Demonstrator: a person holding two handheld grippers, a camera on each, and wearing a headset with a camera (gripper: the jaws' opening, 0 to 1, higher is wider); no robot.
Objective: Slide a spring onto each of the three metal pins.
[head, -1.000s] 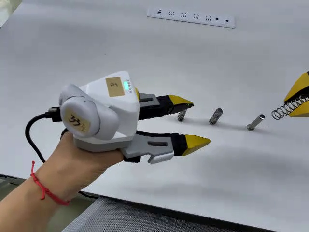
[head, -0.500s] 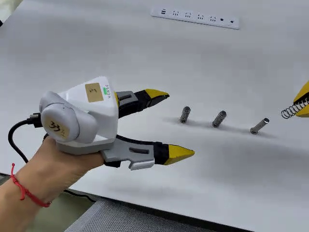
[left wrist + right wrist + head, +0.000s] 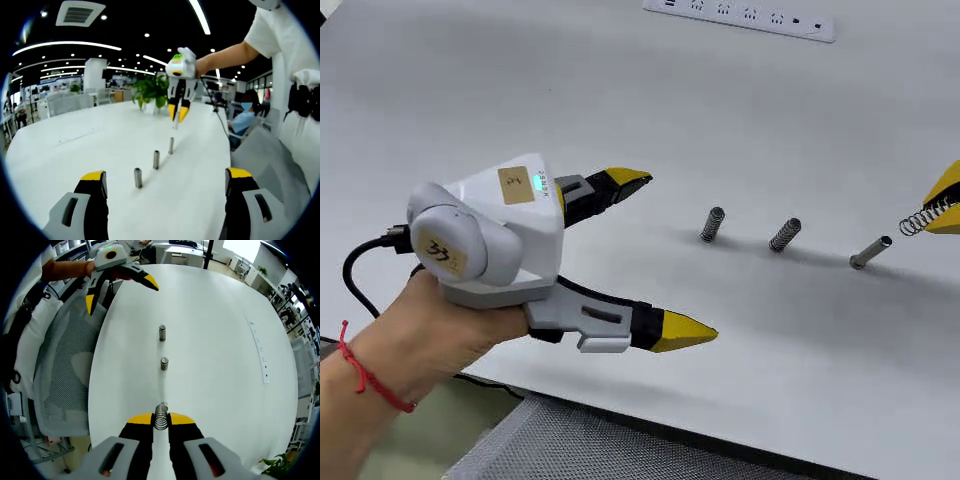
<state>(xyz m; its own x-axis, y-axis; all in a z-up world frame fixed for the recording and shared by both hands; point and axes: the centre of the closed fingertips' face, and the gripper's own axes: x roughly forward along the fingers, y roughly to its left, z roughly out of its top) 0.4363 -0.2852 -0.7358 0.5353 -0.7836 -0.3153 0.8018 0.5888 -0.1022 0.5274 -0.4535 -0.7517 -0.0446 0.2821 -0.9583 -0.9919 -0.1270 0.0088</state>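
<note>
While the left gripper [image 3: 678, 255] hangs wide open, the right gripper [image 3: 160, 419] is pinching a spring [image 3: 918, 220] near the bare pin [image 3: 871, 252].

Pins [image 3: 785, 234] in a row on table [image 3: 500, 90], power strip [image 3: 738, 17] behind

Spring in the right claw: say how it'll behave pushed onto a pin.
The spring is open-coiled thin wire: probably light and squashy. Pinched at one end by the right claw, it may bend sideways or flick out.
</note>
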